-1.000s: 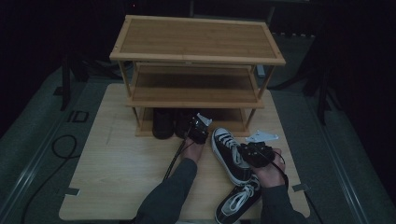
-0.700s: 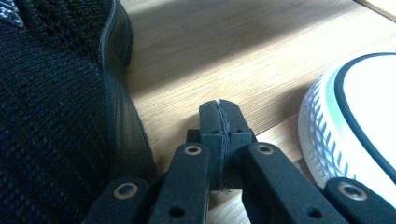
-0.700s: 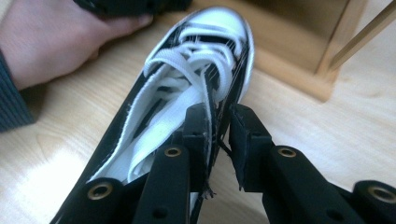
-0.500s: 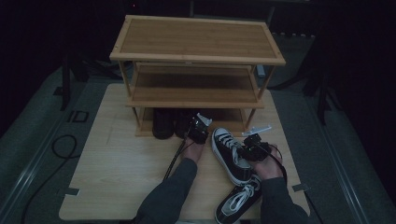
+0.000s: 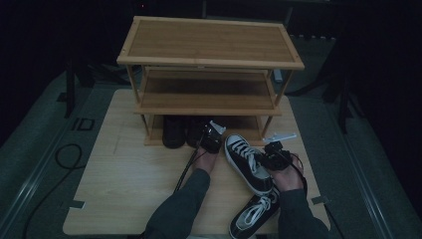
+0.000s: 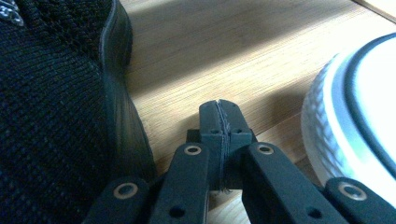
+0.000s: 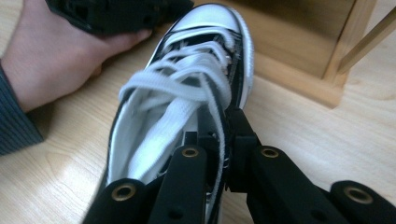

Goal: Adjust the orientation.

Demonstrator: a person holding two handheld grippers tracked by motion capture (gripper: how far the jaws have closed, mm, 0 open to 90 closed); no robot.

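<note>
At lower right, the right gripper [image 7: 219, 140] had just closed its jaws onto the sneaker [image 5: 247, 163] side, ready for lifting; the left gripper [image 6: 219, 121] jaws were together, empty

Bare tabletop [image 5: 124, 189] is lying open left of the wooden shoe rack's [image 5: 209, 94] front. Black shoes [image 5: 174, 132] are blocking its bottom tier on the left; the right part of that tier is staying free. A black-and-white sneaker [image 5: 246, 162] and a second sneaker [image 5: 254, 219] are crowding the right approach.

Both tongs closed: left tongs [image 6: 219, 112], right tongs [image 7: 219, 126].
</note>
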